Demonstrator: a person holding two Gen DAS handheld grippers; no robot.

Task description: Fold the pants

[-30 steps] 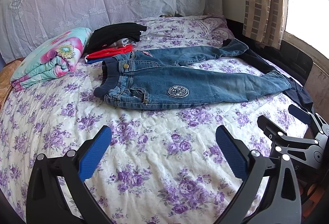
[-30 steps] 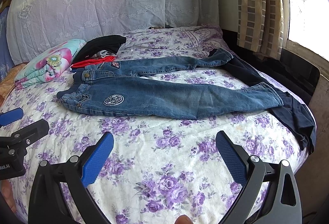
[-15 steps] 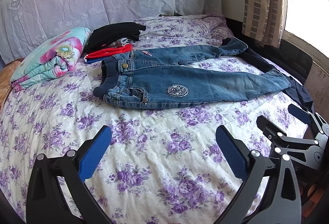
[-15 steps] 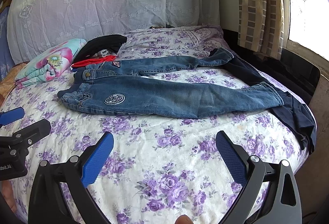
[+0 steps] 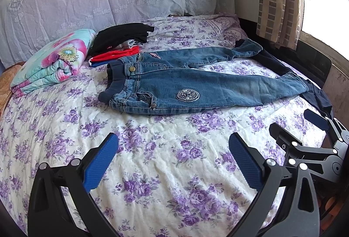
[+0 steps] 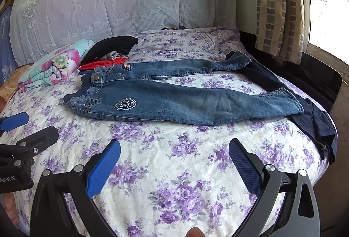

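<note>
The jeans (image 5: 196, 86) lie spread flat on the bed (image 5: 152, 160), unfolded; both grippers, left (image 5: 174, 163) and right (image 6: 174, 163), hover short, jaws wide open (empty). Next: reach for the fabric.

I count one pair of jeans (image 5: 196, 86) spread flat on the bed (image 5: 152, 160), with two legs and one round patch (image 5: 187, 95). One dark navy garment (image 6: 314, 119) lies by the leg ends. One folded floral blanket (image 5: 52, 62) sits at the head end, beside one stack of folded clothes (image 5: 117, 43) showing black, grey, red and blue layers. I hold two grippers: left gripper (image 5: 173, 160), right gripper (image 6: 174, 163).
</note>
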